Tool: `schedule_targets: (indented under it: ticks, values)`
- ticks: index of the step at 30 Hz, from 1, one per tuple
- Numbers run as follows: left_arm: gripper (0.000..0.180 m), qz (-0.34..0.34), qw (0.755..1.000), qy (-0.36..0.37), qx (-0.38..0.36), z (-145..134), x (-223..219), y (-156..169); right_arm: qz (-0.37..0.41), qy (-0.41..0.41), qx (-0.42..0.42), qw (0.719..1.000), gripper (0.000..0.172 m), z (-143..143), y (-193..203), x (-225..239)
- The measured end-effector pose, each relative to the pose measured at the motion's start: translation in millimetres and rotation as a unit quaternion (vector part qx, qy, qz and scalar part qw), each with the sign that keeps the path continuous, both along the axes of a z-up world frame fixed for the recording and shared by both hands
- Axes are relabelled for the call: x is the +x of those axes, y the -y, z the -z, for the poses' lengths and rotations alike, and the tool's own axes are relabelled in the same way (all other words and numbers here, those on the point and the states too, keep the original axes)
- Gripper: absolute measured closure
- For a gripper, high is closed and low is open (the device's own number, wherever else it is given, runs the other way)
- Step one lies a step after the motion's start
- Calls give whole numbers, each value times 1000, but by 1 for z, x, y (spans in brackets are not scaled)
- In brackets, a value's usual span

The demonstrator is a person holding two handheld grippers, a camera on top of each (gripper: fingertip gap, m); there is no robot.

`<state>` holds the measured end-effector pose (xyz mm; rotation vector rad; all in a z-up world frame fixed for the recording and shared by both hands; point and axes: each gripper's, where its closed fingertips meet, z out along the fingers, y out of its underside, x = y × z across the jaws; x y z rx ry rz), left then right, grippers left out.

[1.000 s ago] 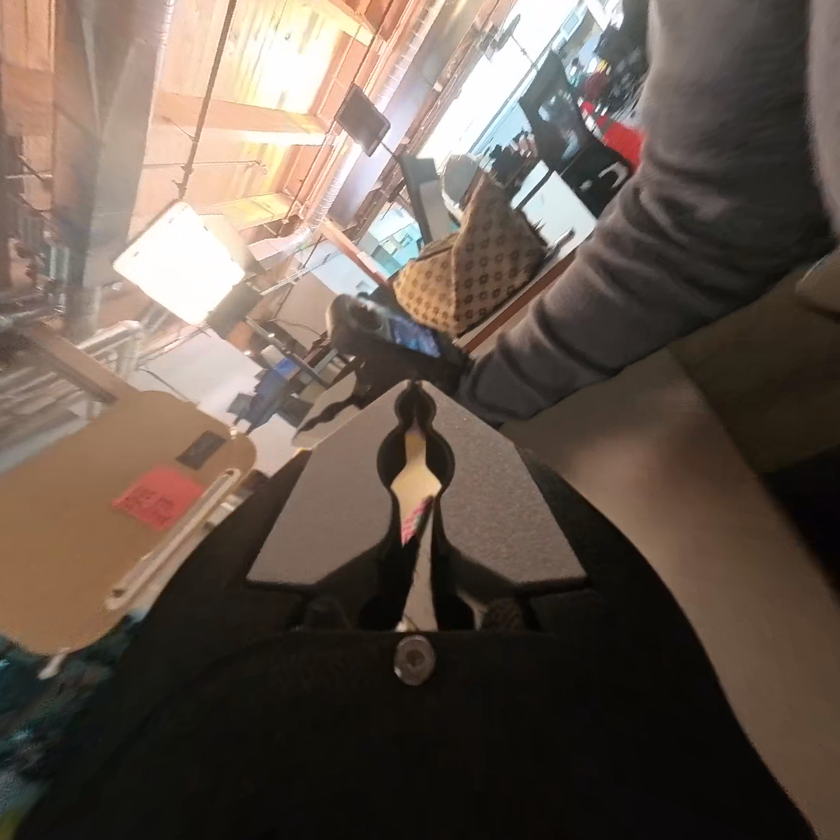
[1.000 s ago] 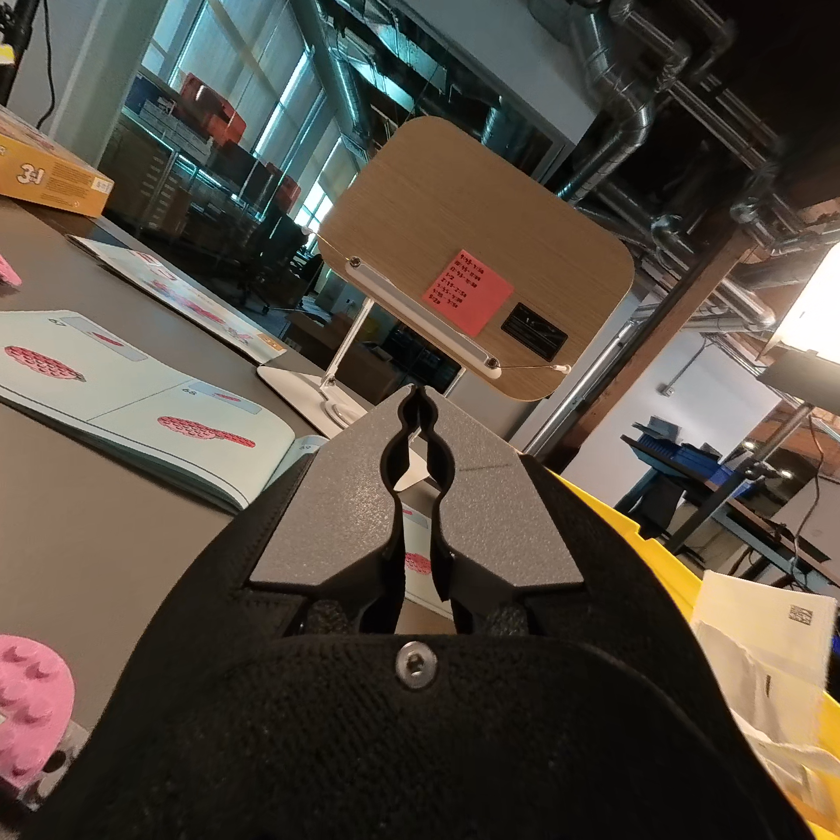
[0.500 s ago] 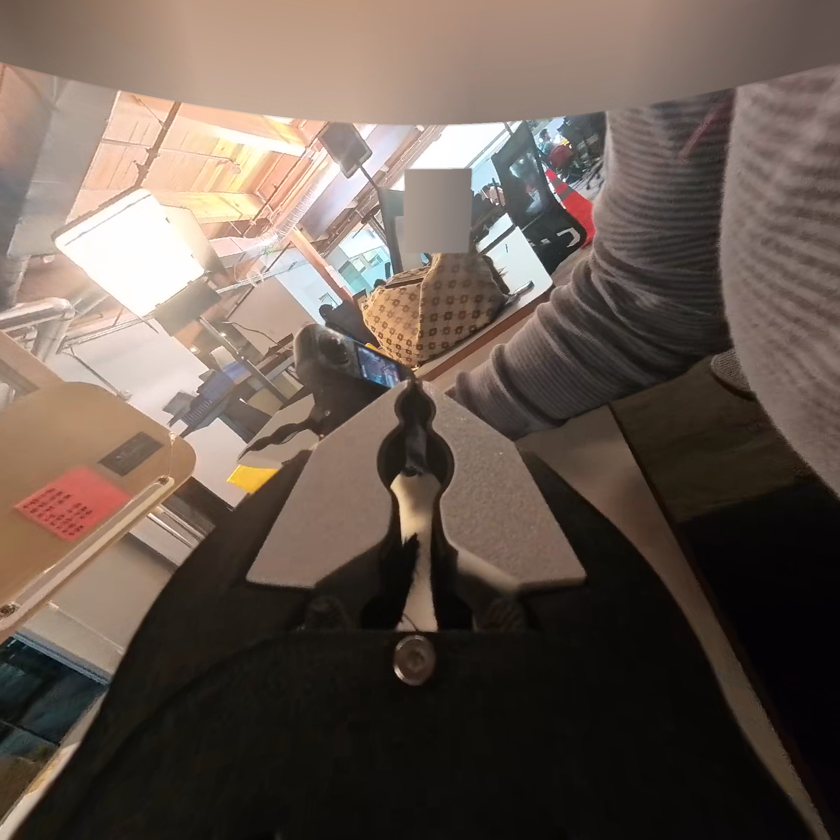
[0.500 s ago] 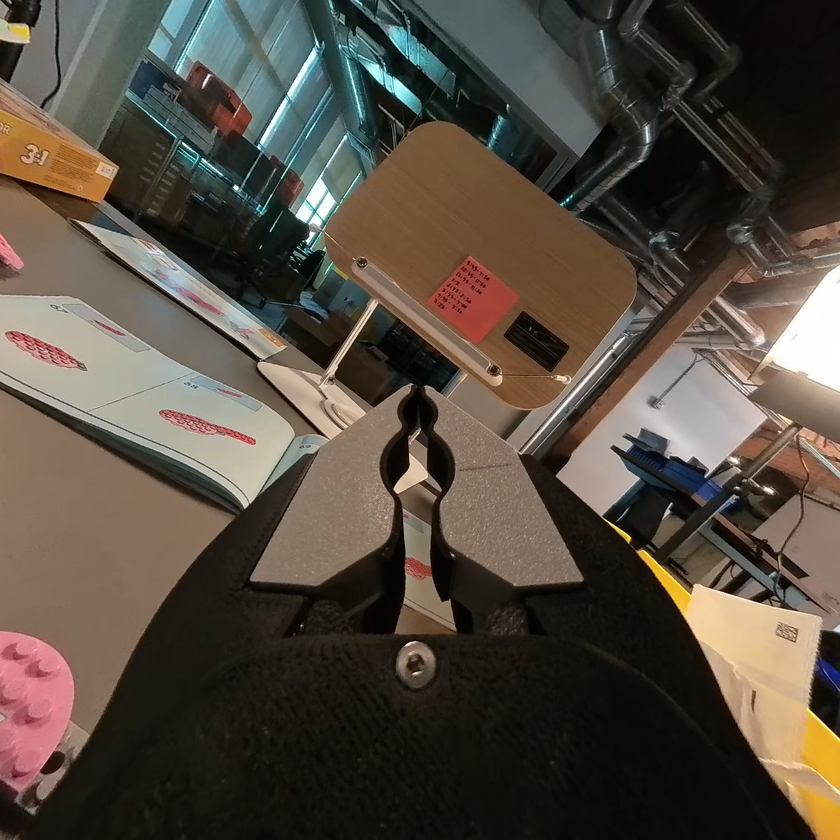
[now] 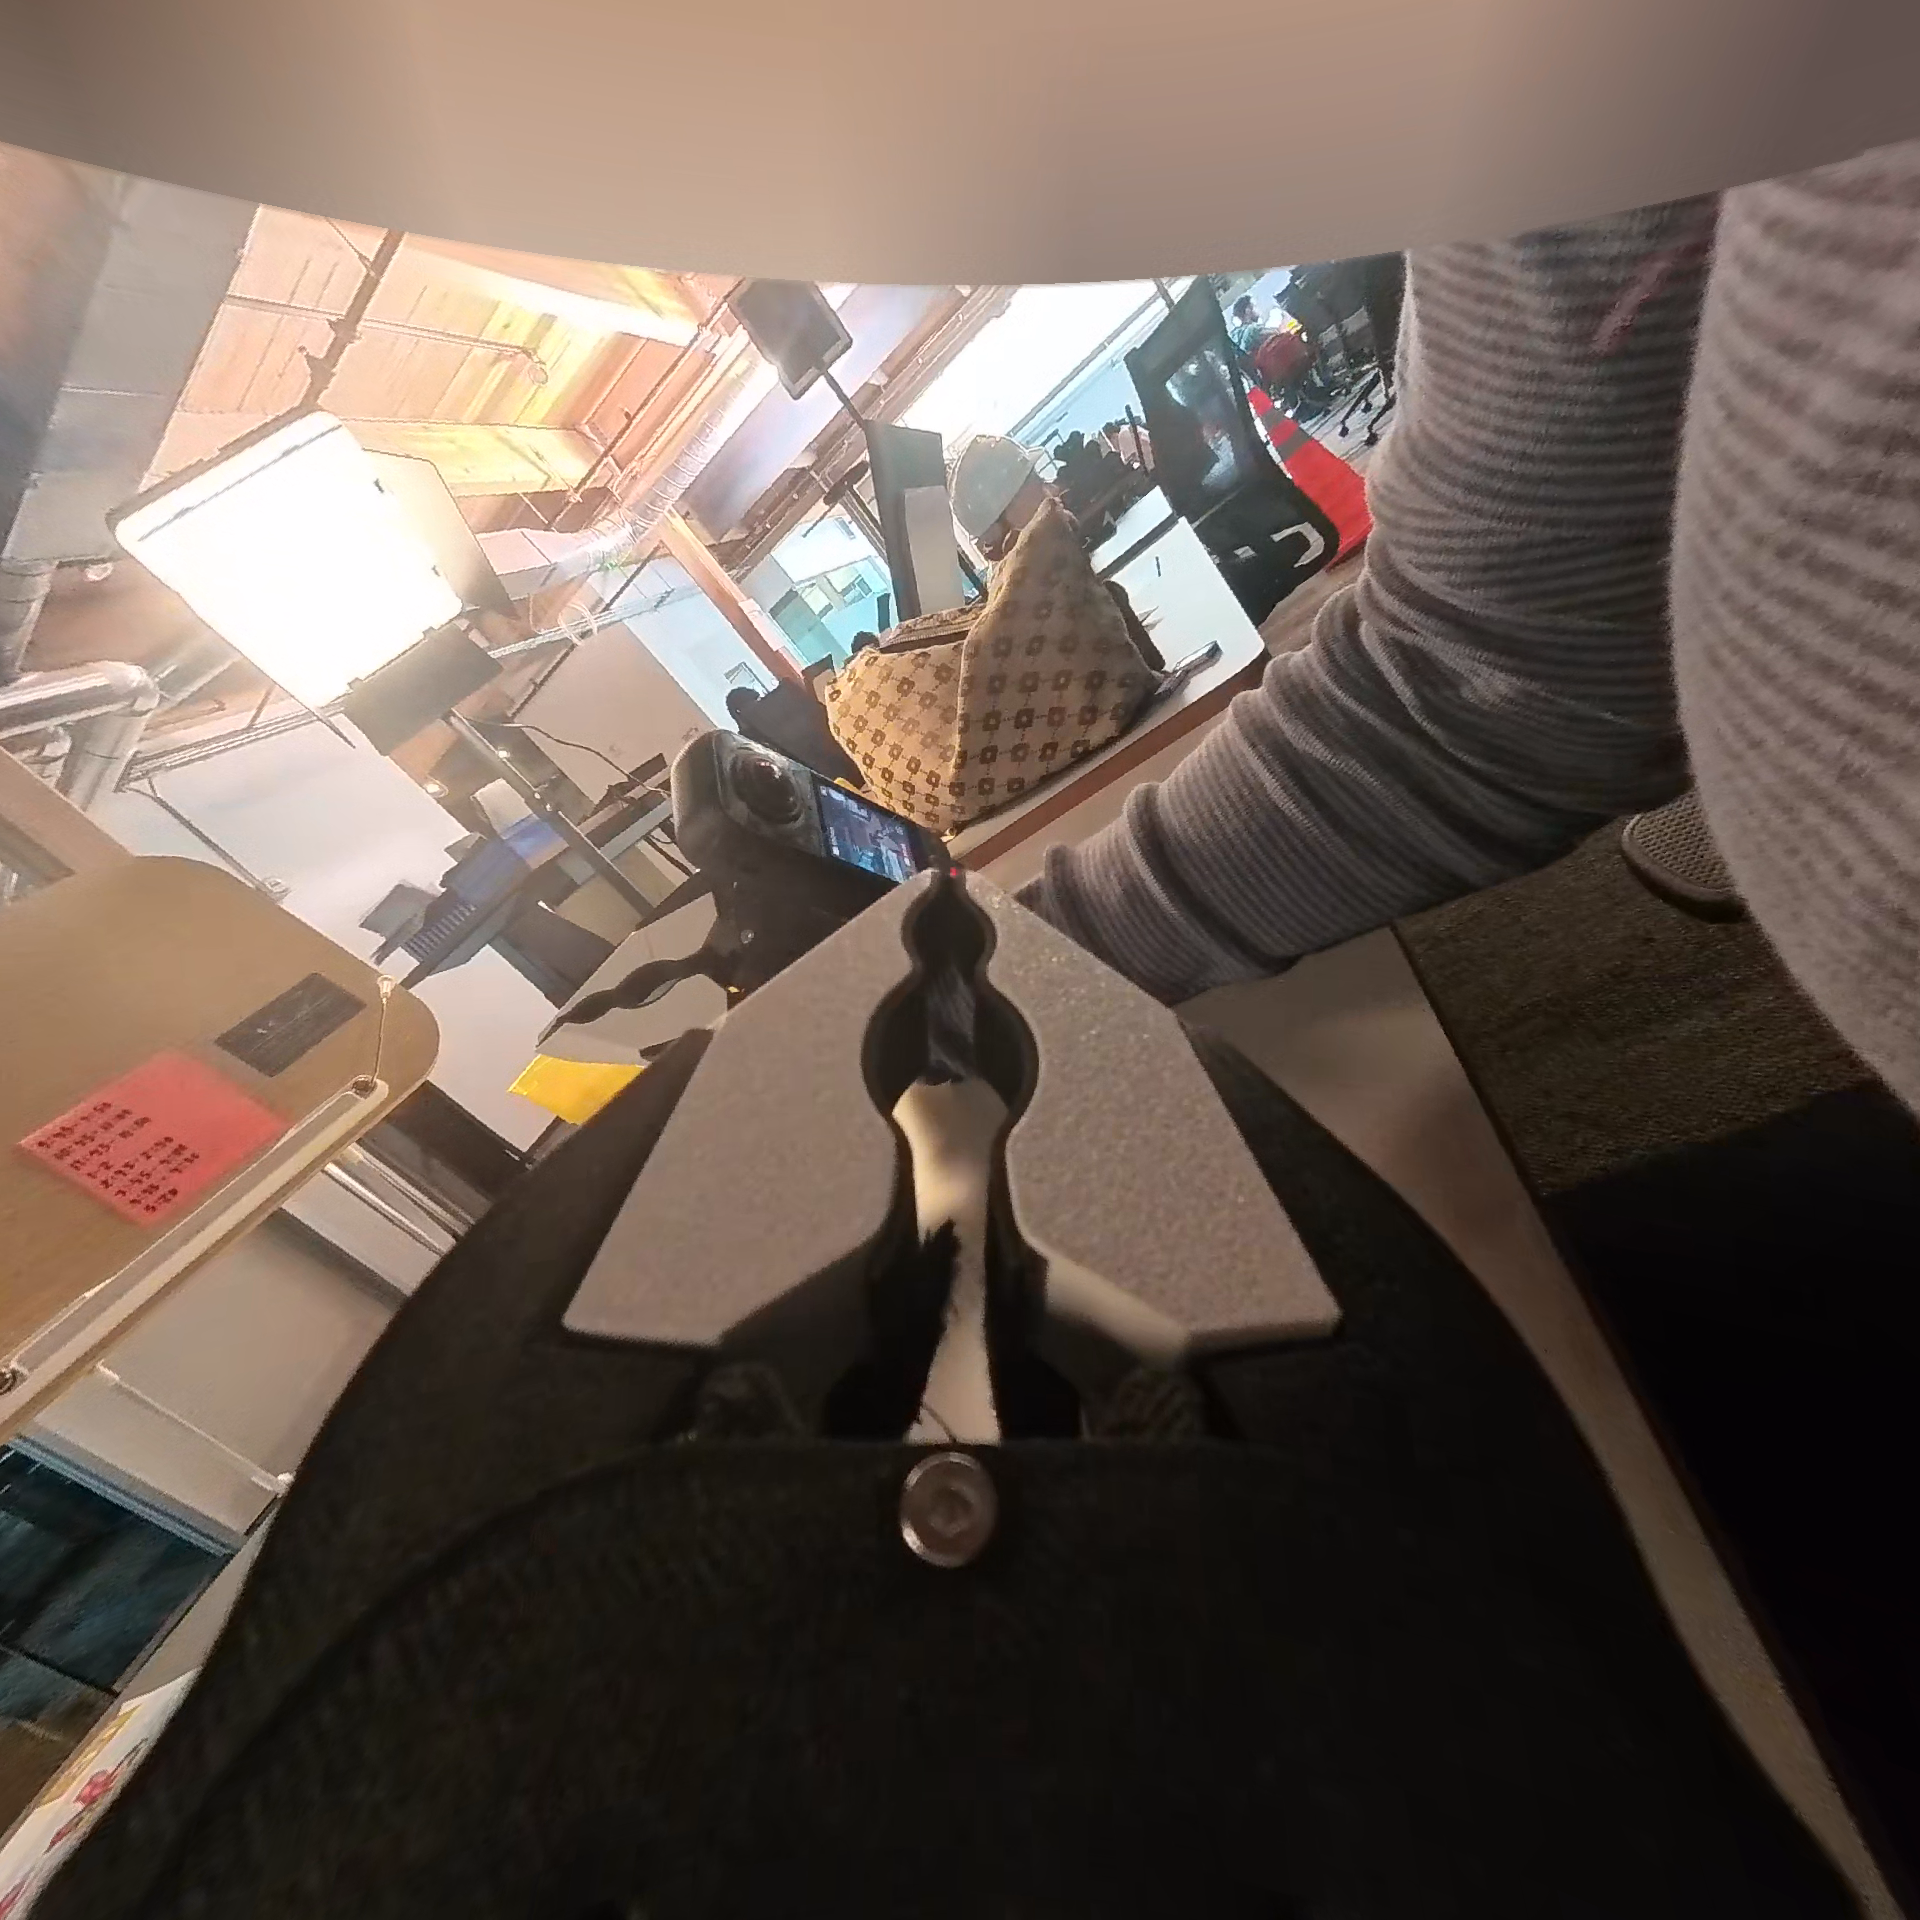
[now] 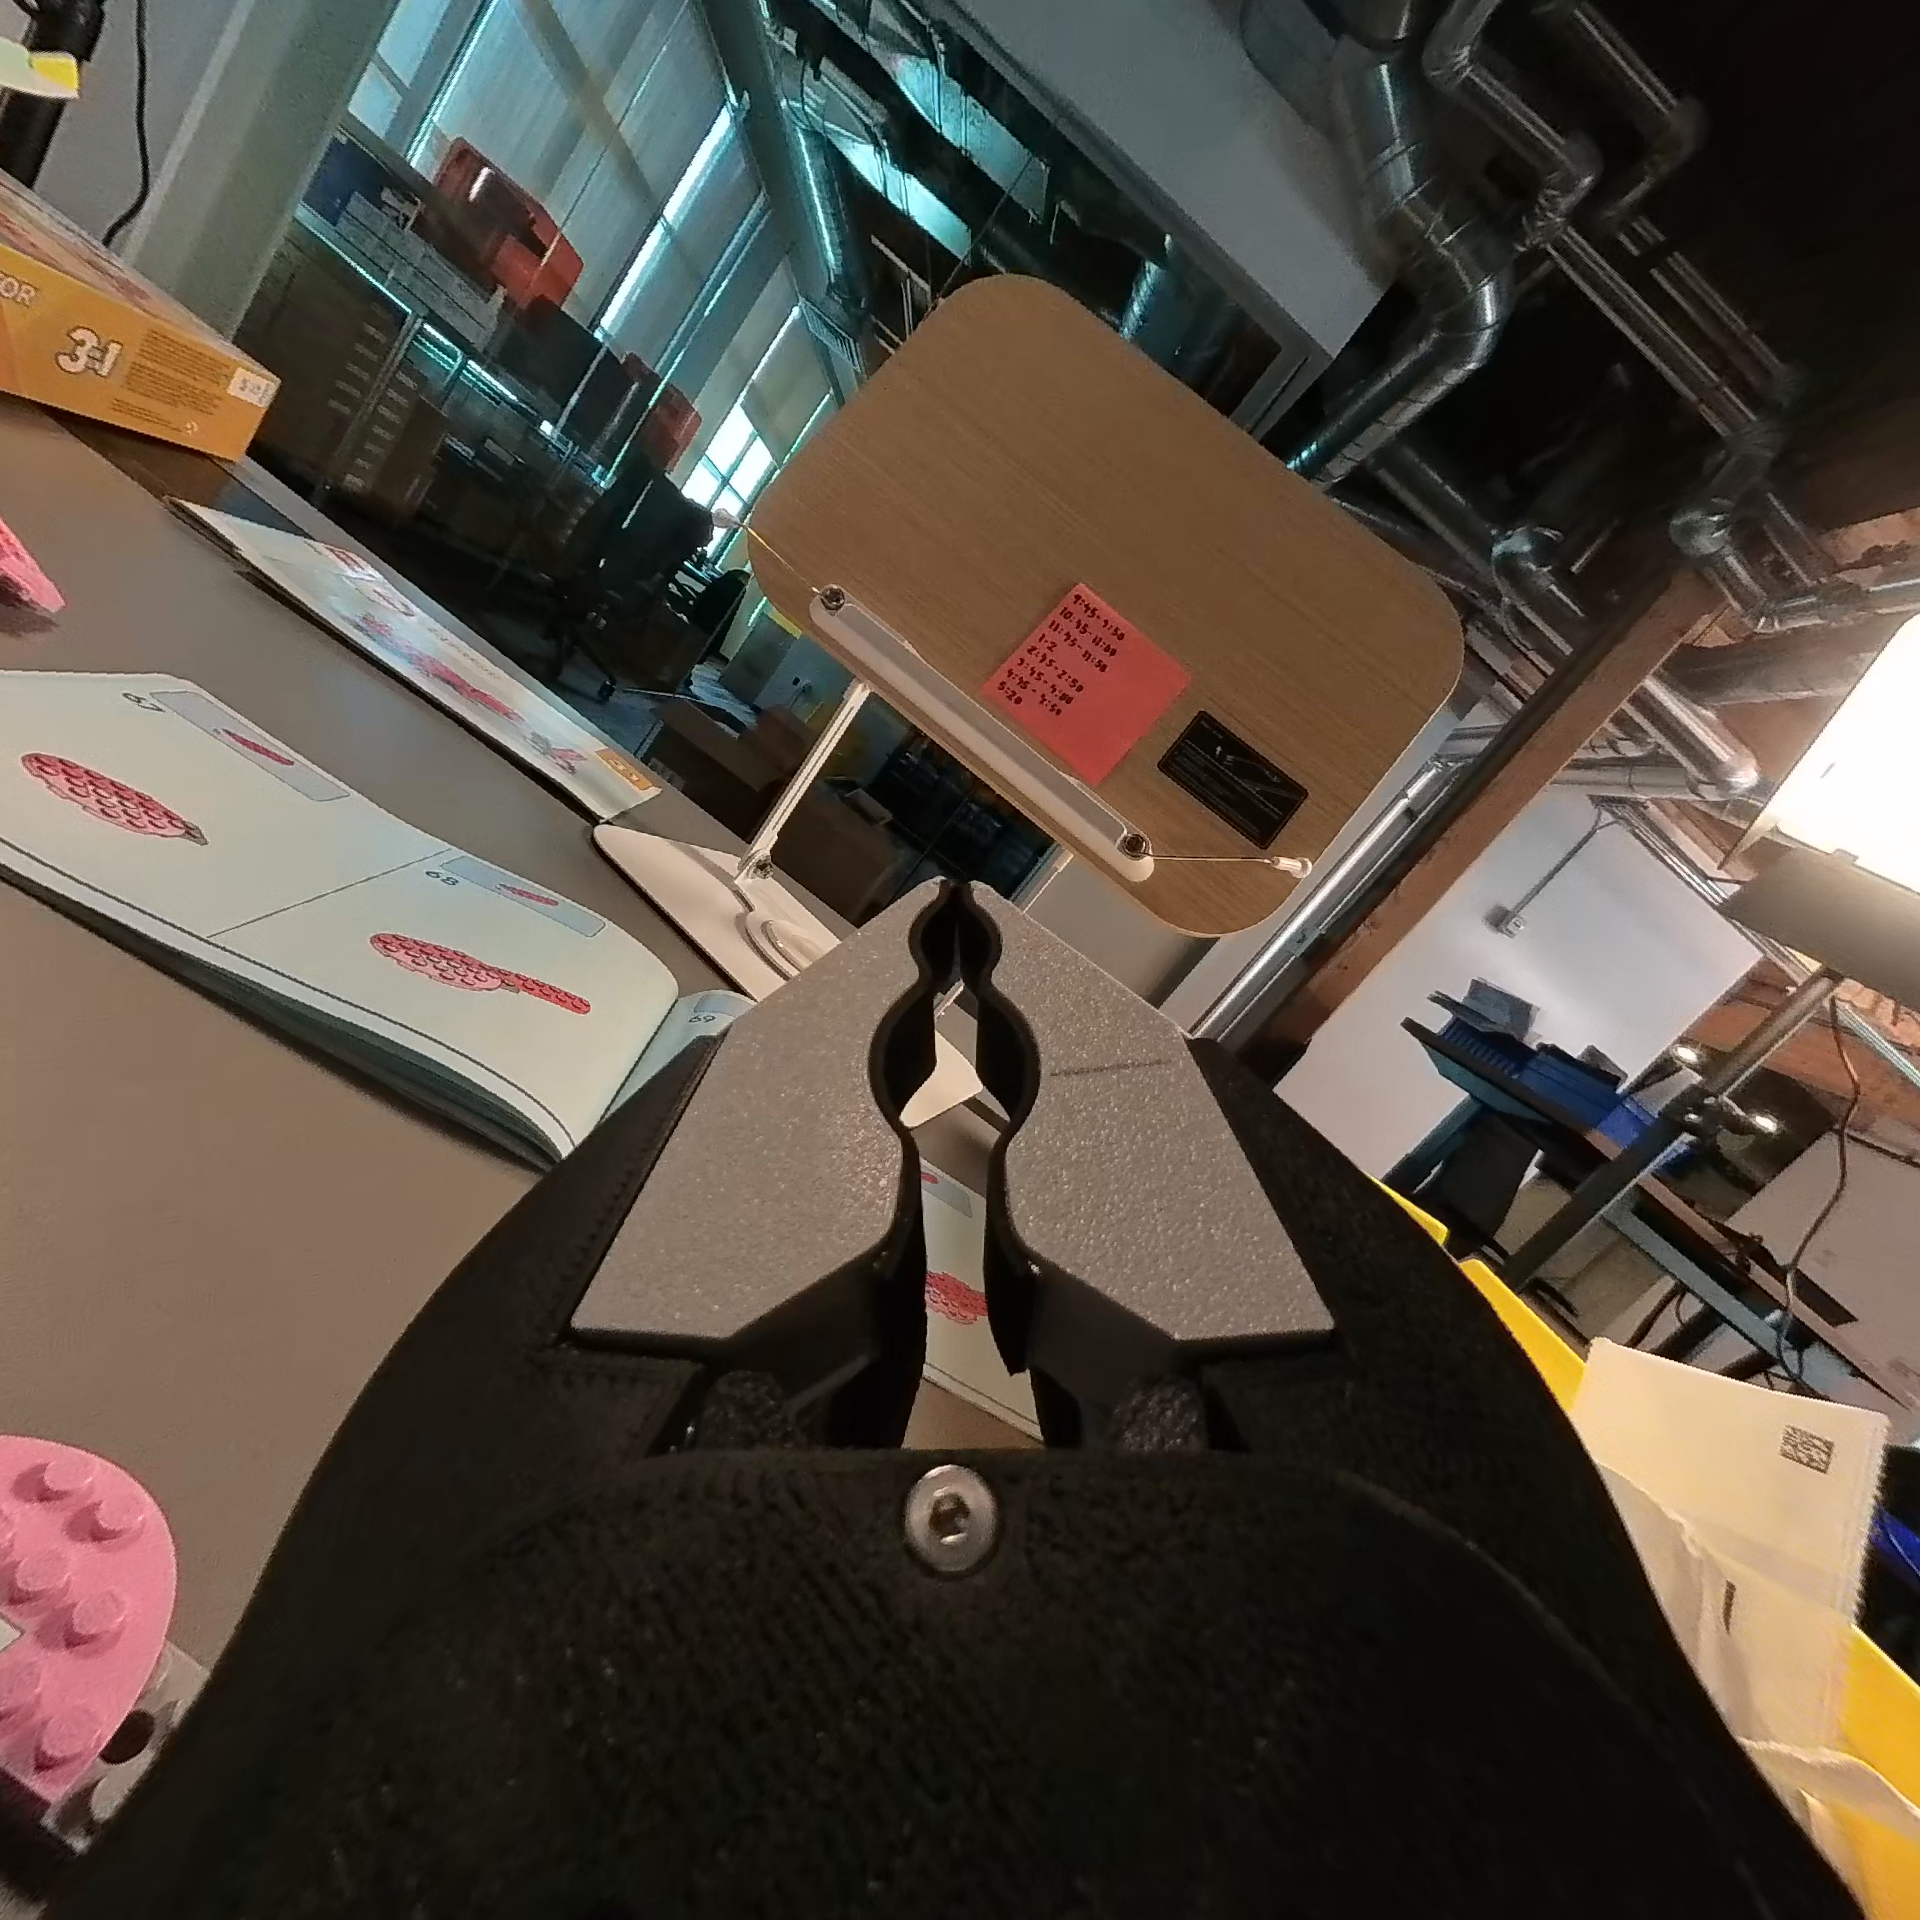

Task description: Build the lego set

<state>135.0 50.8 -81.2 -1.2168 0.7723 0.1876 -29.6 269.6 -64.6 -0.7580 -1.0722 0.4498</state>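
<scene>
My left gripper is shut, its tips touching, with nothing seen between them. It points at the right gripper's black camera and a person's grey ribbed sleeve. My right gripper is shut too, tips touching with nothing seen between them, held low over a dark table. It points at a wooden book stand that bears a red sticky note. The stand also shows at the left of the left wrist view. An open instruction booklet lies left of the right gripper.
A pink studded plate lies at the lower left. A second booklet and a yellow box lie farther back. A yellow bin with papers stands at the right. A pale blurred surface spans the top of the left wrist view. The grippers' ends are close to 25 cm from one another.
The left wrist view has swung round, and a pale surface now covers its top. The right gripper has barely shifted. Both grippers stay shut.
</scene>
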Motion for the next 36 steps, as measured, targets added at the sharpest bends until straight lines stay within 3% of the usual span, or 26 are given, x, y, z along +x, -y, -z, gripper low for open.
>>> schedule_targets:
  ticks: [36]
  values:
    - [180, 1, 1000, 2, -1, 0, 0, 1, -3, 6, 0, 1000, 172, 2, 1, -2]
